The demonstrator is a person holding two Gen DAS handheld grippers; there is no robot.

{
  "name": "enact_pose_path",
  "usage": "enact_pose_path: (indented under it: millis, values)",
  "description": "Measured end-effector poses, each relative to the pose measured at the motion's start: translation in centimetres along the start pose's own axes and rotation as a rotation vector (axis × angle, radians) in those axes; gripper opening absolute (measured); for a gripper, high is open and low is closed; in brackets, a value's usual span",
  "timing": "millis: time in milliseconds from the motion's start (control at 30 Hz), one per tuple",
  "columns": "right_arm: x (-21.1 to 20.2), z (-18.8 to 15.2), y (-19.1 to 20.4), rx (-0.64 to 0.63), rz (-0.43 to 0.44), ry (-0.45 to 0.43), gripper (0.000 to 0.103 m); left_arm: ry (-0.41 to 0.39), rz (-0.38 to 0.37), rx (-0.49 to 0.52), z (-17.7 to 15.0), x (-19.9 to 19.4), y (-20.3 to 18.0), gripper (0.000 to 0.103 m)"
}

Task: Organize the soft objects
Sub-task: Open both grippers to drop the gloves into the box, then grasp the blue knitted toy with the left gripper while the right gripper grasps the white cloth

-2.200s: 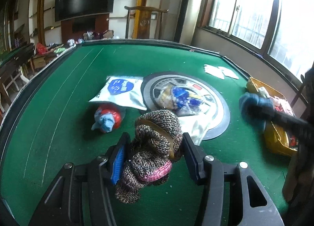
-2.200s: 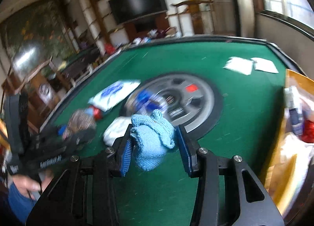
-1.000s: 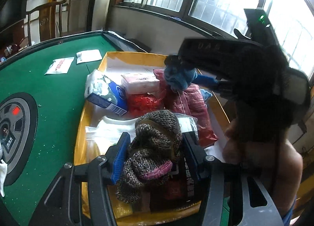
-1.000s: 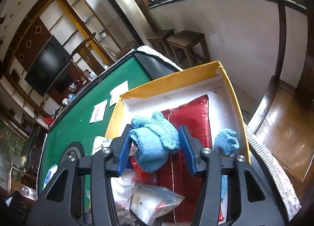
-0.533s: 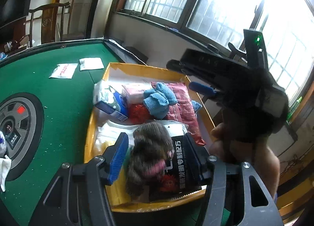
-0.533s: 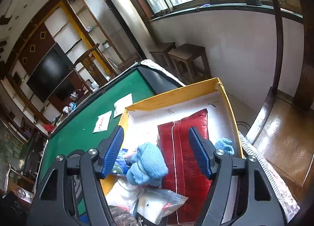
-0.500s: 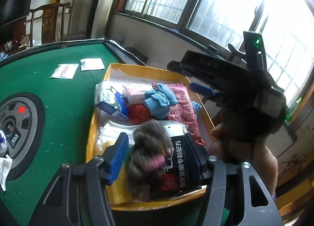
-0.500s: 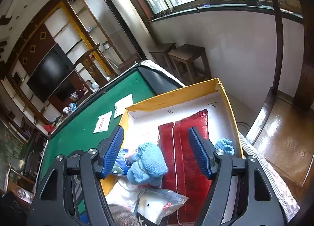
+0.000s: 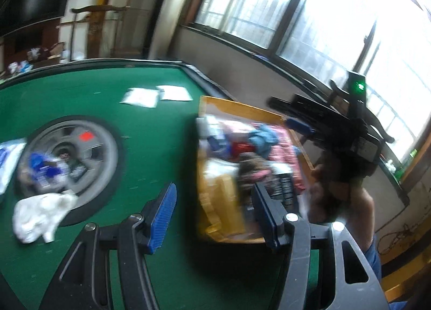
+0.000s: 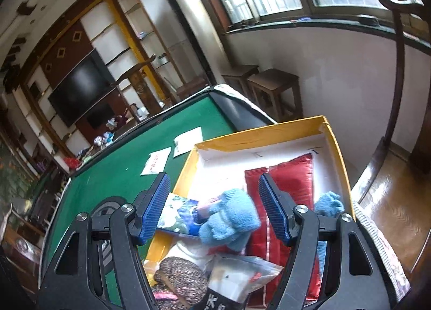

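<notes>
left gripper [image 9: 212, 207]: jaws spread wide, nothing between them; ribbed blue pads [image 9: 163, 211] on black plastic arms, over the green felt table [image 9: 150, 132]
right gripper [image 10: 214, 203]: jaws apart, empty, above the box [image 10: 258, 133]
box: yellow cardboard, white inside, at the table edge
in box: knit blue glove [image 10: 229, 219] on a blue-white pack [image 10: 177, 215]; second blue glove [image 10: 329, 203] by the right wall; glossy red foil bag [image 10: 285, 188] flat along the bottom; brown speckled knit hat [image 10: 180, 273] with pink trim at the near end; clear crinkly bag [image 10: 242, 272] beside it
table: white cloth [image 9: 40, 213] crumpled near a round grey panel [image 9: 67, 153]; two white paper packets [image 9: 156, 95] further off; left view blurred
</notes>
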State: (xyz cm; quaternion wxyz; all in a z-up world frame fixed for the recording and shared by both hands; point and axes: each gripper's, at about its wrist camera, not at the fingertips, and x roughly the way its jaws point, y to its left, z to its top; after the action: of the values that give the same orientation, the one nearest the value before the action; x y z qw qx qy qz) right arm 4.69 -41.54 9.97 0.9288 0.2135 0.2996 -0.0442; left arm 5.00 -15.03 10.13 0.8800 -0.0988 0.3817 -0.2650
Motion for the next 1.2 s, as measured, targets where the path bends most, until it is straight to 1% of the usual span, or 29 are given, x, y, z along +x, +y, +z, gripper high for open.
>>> enact_pose_path:
  millis: [100, 200, 267, 367, 467, 533, 567, 667, 733, 867, 933, 1033, 1067, 1100, 1133, 1200]
  values:
    - [0.1, -0.3, 0.9, -0.034, 0.01, 0.001, 0.069, -0.012, 0.051, -0.043, -0.5, -1.8, 3.3, 0.059]
    - [0.1, -0.7, 1.4, -0.05, 0.02, 0.003, 0.069, -0.039, 0.139, -0.08, -1.2, -3.9, 6.9, 0.059]
    - [0.3, -0.9, 1.7, -0.058, 0.021, 0.01, 0.069, -0.055, 0.206, -0.111, -1.6, -5.1, 9.7, 0.058]
    - [0.6, -1.2, 2.0, -0.067, 0.022, 0.02, 0.069, -0.086, 0.307, -0.188, -1.9, -7.3, 14.2, 0.058]
    - [0.8, -1.4, 2.3, -0.077, 0.023, 0.026, 0.069, -0.093, 0.437, -0.258, -2.5, -9.2, 18.7, 0.06]
    - [0.9, -1.6, 2.6, -0.089, 0.024, 0.029, 0.069, -0.086, 0.492, -0.295, -2.7, -9.5, 20.7, 0.061]
    - [1.0, -1.7, 2.8, -0.093, 0.023, 0.03, 0.069, -0.088, 0.508, -0.315, -2.9, -9.6, 21.6, 0.061]
    - [1.2, -2.0, 3.5, -0.113, 0.03, 0.037, 0.069, -0.048, 0.499, -0.355, -3.0, -8.3, 23.1, 0.061]
    - [1.1, -2.2, 3.9, -0.127, 0.036, 0.037, 0.069, -0.021, 0.495, -0.332, -2.9, -7.1, 23.2, 0.061]
    - [0.5, -2.4, 4.5, -0.144, 0.061, 0.023, 0.069, 0.031, 0.579, -0.278, -2.4, -4.7, 23.8, 0.061]
    - [0.0, -2.5, 4.9, -0.149, 0.081, 0.011, 0.069, 0.031, 0.604, -0.278, -2.3, -4.3, 24.8, 0.061]
    - [-0.5, -2.7, 5.6, -0.167, 0.12, -0.002, 0.069, 0.006, 0.595, -0.293, -2.2, -4.0, 25.6, 0.06]
    - [-0.6, -2.8, 6.0, -0.179, 0.131, -0.006, 0.069, 0.01, 0.587, -0.306, -2.2, -3.9, 26.0, 0.057]
    - [-0.9, -3.0, 6.4, -0.192, 0.144, -0.009, 0.069, 0.013, 0.566, -0.319, -2.3, -3.8, 26.2, 0.038]
    - [-1.1, -3.3, 7.2, -0.216, 0.175, -0.014, 0.069, 0.024, 0.54, -0.334, -2.5, -3.5, 26.5, 0.035]
    - [-1.3, -4.2, 8.8, -0.259, 0.238, 0.001, 0.069, 0.025, 0.547, -0.335, -2.7, -3.9, 26.1, 0.034]
